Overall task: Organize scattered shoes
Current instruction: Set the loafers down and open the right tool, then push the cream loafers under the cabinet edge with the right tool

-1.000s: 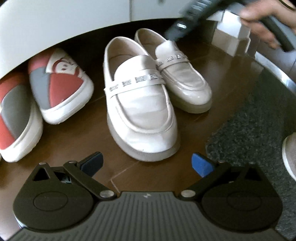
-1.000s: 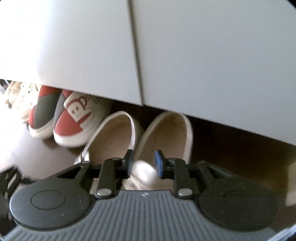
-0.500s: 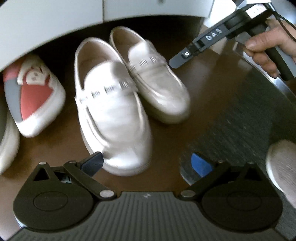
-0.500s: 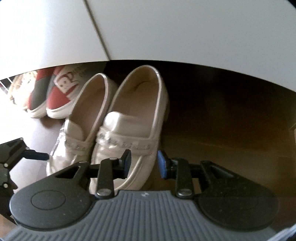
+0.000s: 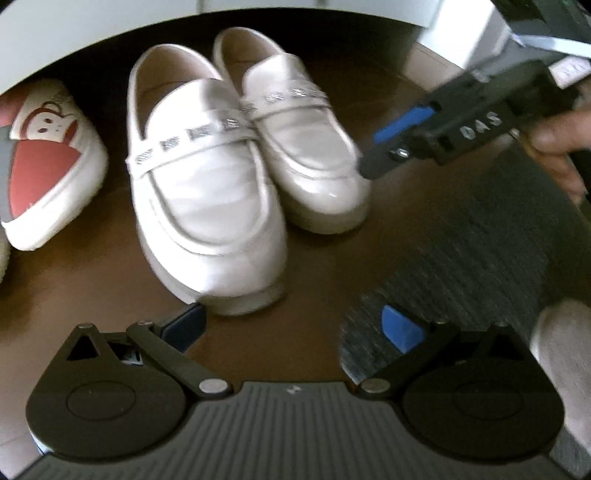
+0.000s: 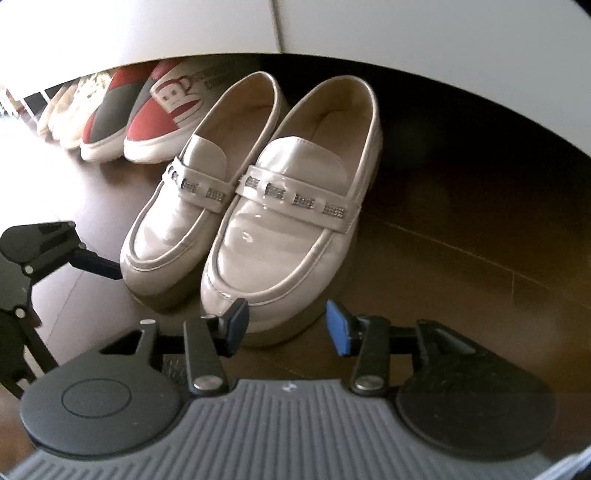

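Two glossy beige loafers stand side by side on the dark wood floor, toes toward me. In the left wrist view the nearer loafer (image 5: 207, 184) lies just beyond my left gripper (image 5: 295, 325), which is open with nothing between its fingers. The second loafer (image 5: 303, 140) sits right of it, with my right gripper (image 5: 384, 147) at its toe side. In the right wrist view my right gripper (image 6: 288, 325) hovers at the toe of that loafer (image 6: 295, 221). Its jaws are opening and the pads (image 6: 236, 325) do not press on anything. The other loafer (image 6: 177, 214) touches it on the left.
Red, grey and white sneakers (image 6: 159, 118) and several paler shoes (image 6: 62, 110) line up to the left under a white cabinet (image 6: 369, 29). A dark mat (image 5: 480, 240) lies at the right, with a pale shoe (image 5: 565, 350) on it. A hand (image 5: 561, 147) holds the right gripper.
The right gripper has drawn back from over the loafer's opening to its toe and its jaws have widened. The left gripper has shifted right, staying open. The loafers now stand closer together.
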Available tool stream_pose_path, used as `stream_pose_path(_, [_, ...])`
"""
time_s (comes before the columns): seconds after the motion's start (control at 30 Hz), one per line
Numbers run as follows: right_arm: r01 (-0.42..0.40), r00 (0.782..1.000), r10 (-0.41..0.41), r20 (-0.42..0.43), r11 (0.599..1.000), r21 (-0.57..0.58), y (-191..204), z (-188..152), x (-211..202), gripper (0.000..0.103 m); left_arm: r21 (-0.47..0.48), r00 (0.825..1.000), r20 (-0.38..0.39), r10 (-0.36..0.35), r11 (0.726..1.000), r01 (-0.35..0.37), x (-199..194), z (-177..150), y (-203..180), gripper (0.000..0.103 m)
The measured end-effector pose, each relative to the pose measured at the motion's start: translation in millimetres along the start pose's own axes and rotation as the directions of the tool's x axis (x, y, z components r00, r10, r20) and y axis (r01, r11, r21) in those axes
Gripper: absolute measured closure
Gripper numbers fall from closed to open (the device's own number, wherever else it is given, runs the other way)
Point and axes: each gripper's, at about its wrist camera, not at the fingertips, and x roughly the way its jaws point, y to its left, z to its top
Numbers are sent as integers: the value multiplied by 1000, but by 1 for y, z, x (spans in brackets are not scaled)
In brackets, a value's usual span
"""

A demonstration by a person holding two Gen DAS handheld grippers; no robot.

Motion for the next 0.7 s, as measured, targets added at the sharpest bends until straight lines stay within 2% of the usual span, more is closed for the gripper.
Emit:
stream_pose_path(0.07, [-4,1000,4,11,1000,2,-3,4,0,62,-48,1000,8,12,999,-11,4,7,8,1])
stream_pose_path(0.17, [-15,999,15,29,1000,16,-9,14,0,62,-60,1000,-2,18,998,-18,8,14,12,1])
stream_pose_path(0.33, [-43,999,40,37,995,95,-23,23,0,62,6,999,-40,-23,1000,23,3,9,0,1])
stream_pose_path(0.43, [-87,996,85,23,988,129,-33,22,13,61,21,999,-47,-13,1000,14,8,9,-9,1])
stream_pose_path(0.47, [-109,994,107,24,985,134,-35,23,17,58,15,999,-45,-7,1000,8,10,9,-10,1])
stream_pose_path(0.6, [-124,992,122,32,989,78,-37,28,23,51,-20,999,-40,0,1000,-1,16,13,-8,1])
stream_pose_path(0.7, [-131,991,129,30,990,51,-37,36,28,51,-55,999,-30,17,998,-19,21,18,-3,1])
